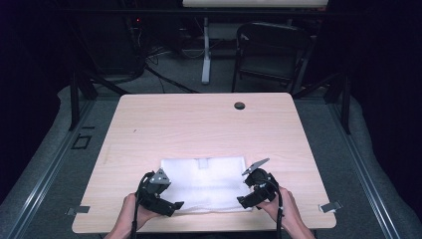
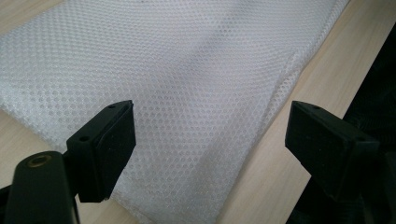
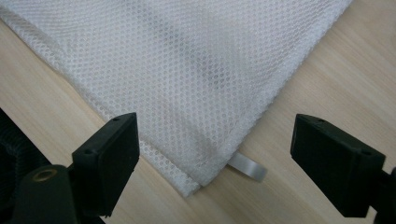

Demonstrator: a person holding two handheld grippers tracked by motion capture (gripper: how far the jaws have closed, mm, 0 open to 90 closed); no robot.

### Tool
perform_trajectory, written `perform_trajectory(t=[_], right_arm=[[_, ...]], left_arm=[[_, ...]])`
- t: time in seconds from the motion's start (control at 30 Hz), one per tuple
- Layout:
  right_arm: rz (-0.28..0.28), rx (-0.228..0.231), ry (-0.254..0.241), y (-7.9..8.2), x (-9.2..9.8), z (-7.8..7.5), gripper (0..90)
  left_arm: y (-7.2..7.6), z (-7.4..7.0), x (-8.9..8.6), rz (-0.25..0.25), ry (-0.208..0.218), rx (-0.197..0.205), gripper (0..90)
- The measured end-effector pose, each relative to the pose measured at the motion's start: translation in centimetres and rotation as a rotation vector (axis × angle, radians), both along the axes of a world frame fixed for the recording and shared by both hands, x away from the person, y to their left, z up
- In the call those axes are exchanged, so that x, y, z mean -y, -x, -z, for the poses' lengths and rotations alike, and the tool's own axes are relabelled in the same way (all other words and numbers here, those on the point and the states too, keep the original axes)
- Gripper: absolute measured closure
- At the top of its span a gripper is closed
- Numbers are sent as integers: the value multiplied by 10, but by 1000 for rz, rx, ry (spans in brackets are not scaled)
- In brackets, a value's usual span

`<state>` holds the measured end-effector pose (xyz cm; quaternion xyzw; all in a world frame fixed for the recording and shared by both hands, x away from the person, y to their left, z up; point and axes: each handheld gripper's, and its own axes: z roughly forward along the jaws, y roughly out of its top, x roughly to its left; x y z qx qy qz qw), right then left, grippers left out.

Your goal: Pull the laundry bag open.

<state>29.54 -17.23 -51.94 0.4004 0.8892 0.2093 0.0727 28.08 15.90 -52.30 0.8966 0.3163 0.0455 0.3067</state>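
Mesh bag (image 1: pixel 205 183) flat on table (image 1: pixel 199 124), both grippers' fingers (image 2: pixel 105 149) wide apart, gripping nothing.

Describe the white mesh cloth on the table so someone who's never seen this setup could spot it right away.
Start at the light wooden table and look to its near edge, between the two black grippers. The white mesh cloth lies flat there, a rectangle of fine honeycomb netting. It is the one white, soft thing on the wood; the small dark round spot lies far across.
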Motion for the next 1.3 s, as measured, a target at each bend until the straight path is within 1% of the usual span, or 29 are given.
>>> perform_trajectory(t=[0.1, 0.2, 0.23, 0.3, 0.33, 0.37, 0.4, 0.47, 0.5, 0.57, 0.63, 0.67, 0.73, 0.77, 0.83, 0.87, 0.9, 0.93, 1.0, 1.07, 1.13, 1.17, 1.23, 1.27, 1.3], right_arm=[[4, -2, 1, 0, 0, 0, 155], [3, -2, 1, 0, -1, 1, 159], [3, -6, -8, 0, -2, 1, 161], [-7, -11, 6, 0, -3, 2, 166], [-9, -13, 8, 0, -4, 2, 167], [-8, -14, 1, 0, -5, 3, 170], [-13, -20, 6, 0, -5, 3, 171], [-12, -21, -1, 0, -6, 4, 177], [-16, -21, 8, 0, -6, 4, 178], [-18, -22, 11, 1, -6, 4, 181], [-21, -28, 8, 1, -6, 4, 184], [-20, -24, 11, 1, -6, 4, 186], [-20, -24, 7, 1, -7, 4, 195], [-21, -25, 7, 1, -7, 4, 197], [-22, -28, 7, 1, -7, 4, 207], [-21, -27, 5, 1, -7, 4, 211], [-23, -29, 5, 1, -8, 4, 215], [-25, -30, 6, 2, -8, 4, 216], [-29, -32, 11, 2, -8, 4, 223], [-27, -30, 10, 2, -8, 3, 228], [-26, -29, 0, 2, -8, 3, 237], [-24, -25, -2, 3, -8, 3, 240], [-24, -21, -5, 3, -9, 4, 259], [-25, -26, -17, 3, -9, 4, 276], [-28, -23, -9, 3, -9, 3, 292]], left_arm=[[0, 2, 3, 10, -2, -5, 164], [1, 3, 8, 31, -1, -10, 170], [1, 3, 11, 43, -6, -12, 171], [1, 6, 17, 61, -15, -19, 184], [1, 6, 20, 75, -31, -20, 194], [1, 8, 23, 83, -37, -25, 202], [1, 9, 25, 95, -42, -34, 212], [0, 11, 32, 113, -57, -37, 237], [0, 12, 34, 111, -53, -38, 244], [0, 14, 39, 131, -62, -40, 290], [-1, 15, 44, 148, -77, -33, 323], [-1, 16, 47, 153, -79, -36, 351], [-2, 19, 51, 163, -109, -34, 390], [-3, 20, 53, 167, -108, -38, 421], [-3, 22, 57, 171, -124, -32, 456], [-4, 23, 58, 181, -131, -30, 480], [-4, 23, 60, 182, -139, -24, 485], [-4, 24, 62, 188, -145, -27, 486], [-5, 23, 67, 208, -151, -28, 499], [-5, 23, 69, 221, -140, -29, 533], [-5, 25, 71, 228, -151, -30, 583], [-5, 26, 70, 233, -153, -37, 596], [-6, 28, 69, 237, -153, -43, 657], [-6, 29, 69, 239, -157, -44, 668], [-6, 30, 69, 238, -158, -45, 694]])
